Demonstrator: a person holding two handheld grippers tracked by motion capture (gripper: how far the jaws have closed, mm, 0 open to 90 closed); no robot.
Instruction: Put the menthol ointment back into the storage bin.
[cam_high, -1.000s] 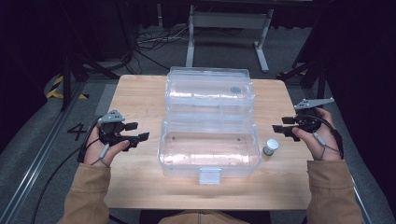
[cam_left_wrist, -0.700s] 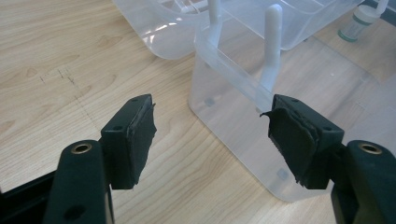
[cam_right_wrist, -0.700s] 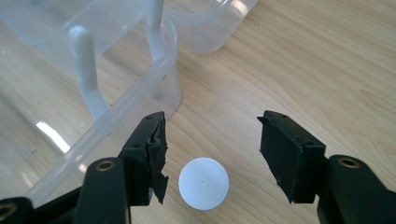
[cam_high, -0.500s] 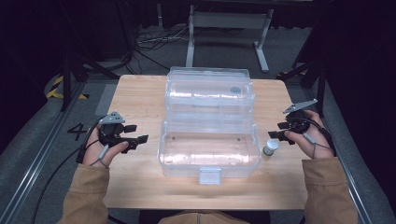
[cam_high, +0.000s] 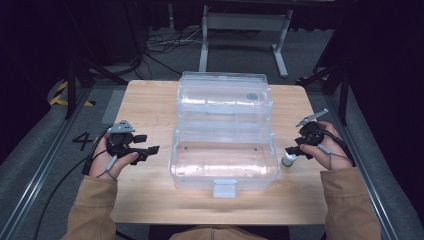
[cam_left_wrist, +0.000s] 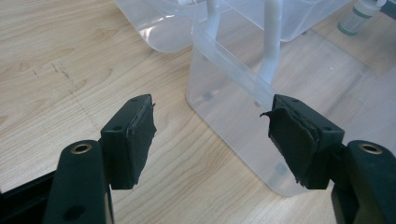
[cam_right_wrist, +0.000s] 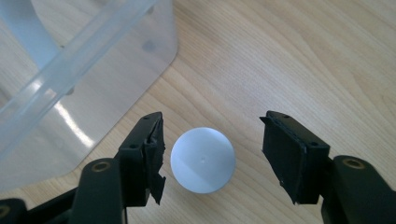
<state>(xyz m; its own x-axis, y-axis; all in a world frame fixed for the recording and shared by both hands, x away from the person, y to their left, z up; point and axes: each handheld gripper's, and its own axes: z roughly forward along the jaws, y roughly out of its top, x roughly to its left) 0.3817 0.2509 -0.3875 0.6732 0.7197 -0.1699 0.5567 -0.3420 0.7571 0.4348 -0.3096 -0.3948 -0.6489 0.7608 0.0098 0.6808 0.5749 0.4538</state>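
R tool (cam_right_wrist: 210, 151) has just been opening; jaws wide, either side of small white-capped bottle (cam_right_wrist: 202, 159), pads not touching it. Bottle stands upright near surface's (cam_high: 150, 102) right edge, just beside clear box (cam_high: 223, 159). L tool (cam_left_wrist: 212, 140) open, empty, near left edge, pointing at box.

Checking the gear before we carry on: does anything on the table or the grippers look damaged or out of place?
Yes: the black pads on both grippers look torn. On the left gripper a ragged flap sticks out of one pad, and the right gripper's pad is frayed. The clear box and small bottle look fine.
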